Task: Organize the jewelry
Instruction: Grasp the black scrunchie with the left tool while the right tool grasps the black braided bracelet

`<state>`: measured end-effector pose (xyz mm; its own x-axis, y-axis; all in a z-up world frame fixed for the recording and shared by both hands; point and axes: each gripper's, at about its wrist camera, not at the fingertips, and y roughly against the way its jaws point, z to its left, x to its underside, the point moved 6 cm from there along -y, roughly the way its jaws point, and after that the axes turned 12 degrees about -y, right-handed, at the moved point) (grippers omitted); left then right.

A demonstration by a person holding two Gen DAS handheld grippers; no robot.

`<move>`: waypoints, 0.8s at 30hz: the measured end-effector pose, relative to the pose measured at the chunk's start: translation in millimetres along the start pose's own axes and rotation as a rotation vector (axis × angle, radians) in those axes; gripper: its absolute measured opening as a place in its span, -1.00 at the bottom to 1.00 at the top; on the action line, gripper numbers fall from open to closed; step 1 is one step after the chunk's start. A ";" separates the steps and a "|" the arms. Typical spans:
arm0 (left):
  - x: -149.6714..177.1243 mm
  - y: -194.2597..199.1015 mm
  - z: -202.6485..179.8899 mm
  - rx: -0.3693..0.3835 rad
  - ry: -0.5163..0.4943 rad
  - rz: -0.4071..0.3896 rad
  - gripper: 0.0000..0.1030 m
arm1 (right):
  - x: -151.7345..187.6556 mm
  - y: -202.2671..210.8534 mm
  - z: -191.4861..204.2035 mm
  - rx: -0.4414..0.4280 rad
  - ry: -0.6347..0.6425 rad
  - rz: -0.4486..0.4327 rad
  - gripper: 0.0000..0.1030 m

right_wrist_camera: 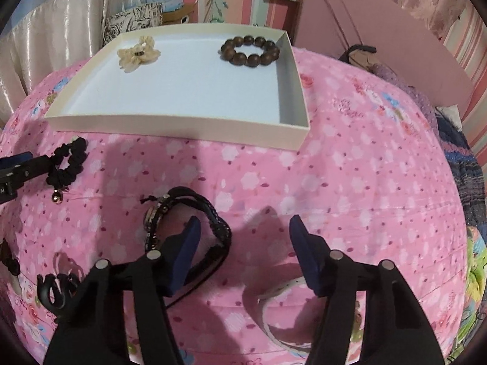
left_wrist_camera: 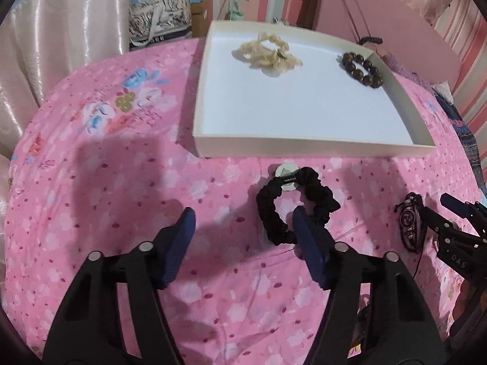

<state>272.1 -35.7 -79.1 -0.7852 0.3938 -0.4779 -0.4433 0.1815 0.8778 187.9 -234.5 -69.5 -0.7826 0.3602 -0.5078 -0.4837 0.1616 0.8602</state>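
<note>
On the far left the left gripper sits low over the pink floral bedspread with its jaws spread wide, gripping nothing — its right-hand finger pokes down inside the loop of the black scrunchie, the other finger well clear on bare fabric. Only the left wrist view shows the small white round piece tucked under the scrunchie's far edge; the right wrist view instead catches a little bell-like charm just beside that scrunchie, plus a black claw clip near the bottom left and a pale hoop under the right gripper. Further back, the shallow white tray holds a cream scrunchie on its left side and a brown bead bracelet by the right wall. To the right, the right gripper is also wide open and empty — its left finger sits inside the loop of the black braided wristband, with the band's round metal charm just left of it.
</note>
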 end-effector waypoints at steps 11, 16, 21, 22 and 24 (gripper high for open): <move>-4.2 -18.1 -9.9 -0.017 -0.036 0.019 -0.51 | -6.6 -13.3 -0.2 -0.066 -0.042 0.026 -0.54; -2.6 -16.6 -9.7 0.008 -0.033 0.017 -0.82 | -6.3 -13.1 1.9 -0.082 -0.034 0.014 -0.75; -2.2 -11.8 -10.2 0.018 -0.033 0.007 -0.86 | -9.7 -7.0 0.1 -0.124 -0.050 0.003 -0.81; -2.0 -10.0 -10.2 0.021 -0.032 0.004 -0.86 | -10.7 -4.3 -0.8 -0.132 -0.054 -0.002 -0.81; -2.6 -4.9 -10.3 0.032 -0.029 -0.005 -0.86 | -15.5 4.2 -3.7 -0.141 -0.065 -0.029 -0.81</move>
<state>271.8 -46.8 -82.5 -0.7697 0.4186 -0.4820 -0.4331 0.2122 0.8760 196.6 -242.8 -58.2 -0.7425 0.4171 -0.5242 -0.5596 0.0440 0.8276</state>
